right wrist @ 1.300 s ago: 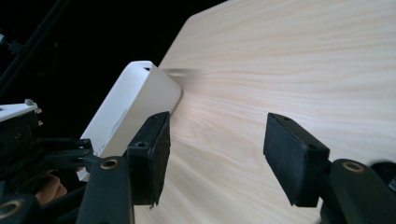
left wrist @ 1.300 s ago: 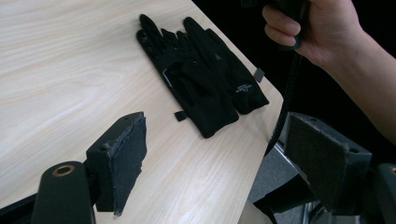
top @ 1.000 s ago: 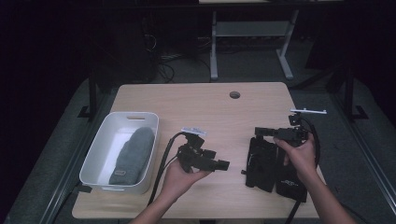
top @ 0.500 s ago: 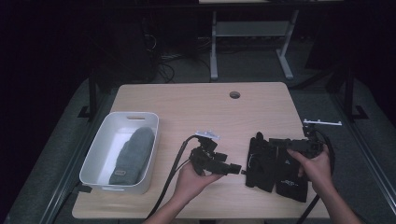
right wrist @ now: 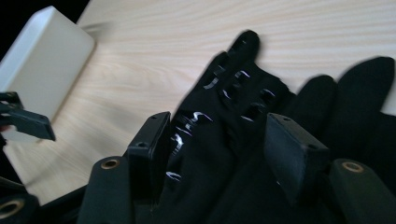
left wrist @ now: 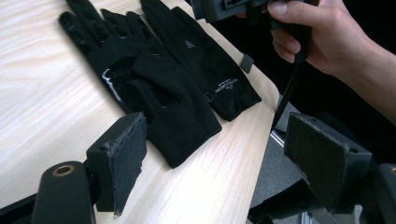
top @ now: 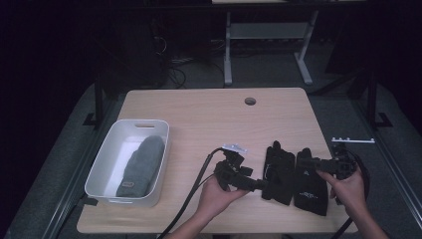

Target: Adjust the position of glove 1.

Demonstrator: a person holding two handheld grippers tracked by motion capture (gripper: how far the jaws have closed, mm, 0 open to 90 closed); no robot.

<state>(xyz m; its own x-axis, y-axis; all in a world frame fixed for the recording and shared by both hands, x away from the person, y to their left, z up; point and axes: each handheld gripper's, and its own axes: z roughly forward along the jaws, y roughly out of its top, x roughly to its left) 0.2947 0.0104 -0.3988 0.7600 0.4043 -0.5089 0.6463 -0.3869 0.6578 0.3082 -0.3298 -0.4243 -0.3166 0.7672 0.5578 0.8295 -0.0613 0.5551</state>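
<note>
Two black gloves lie side by side near the table's front right: one with glossy grip marks (top: 279, 169) (left wrist: 140, 79) (right wrist: 219, 112), and a plain one with a small logo (top: 311, 191) (left wrist: 201, 56) (right wrist: 359, 107). My left gripper (top: 261, 184) (left wrist: 224, 158) points right at the cuff of the grip-marked glove, jaws wide open with nothing between its pads (left wrist: 123, 156). My right gripper (top: 303, 162) (right wrist: 222, 144) points left, low over the gloves. Its jaws are open, and the grip-marked glove lies beneath them, not pinched.
A white bin (top: 107, 154) (right wrist: 42, 60) at the front left holds a grey mitten (top: 142, 164). The wooden table (top: 209, 114) has a cable hole (top: 250, 101) near its far edge. The table's right edge runs close past the gloves.
My left gripper has moved right toward the gloves' cuffs. My right gripper has come down and toward the front edge, over the gloves. The gloves and the bin have not moved.
</note>
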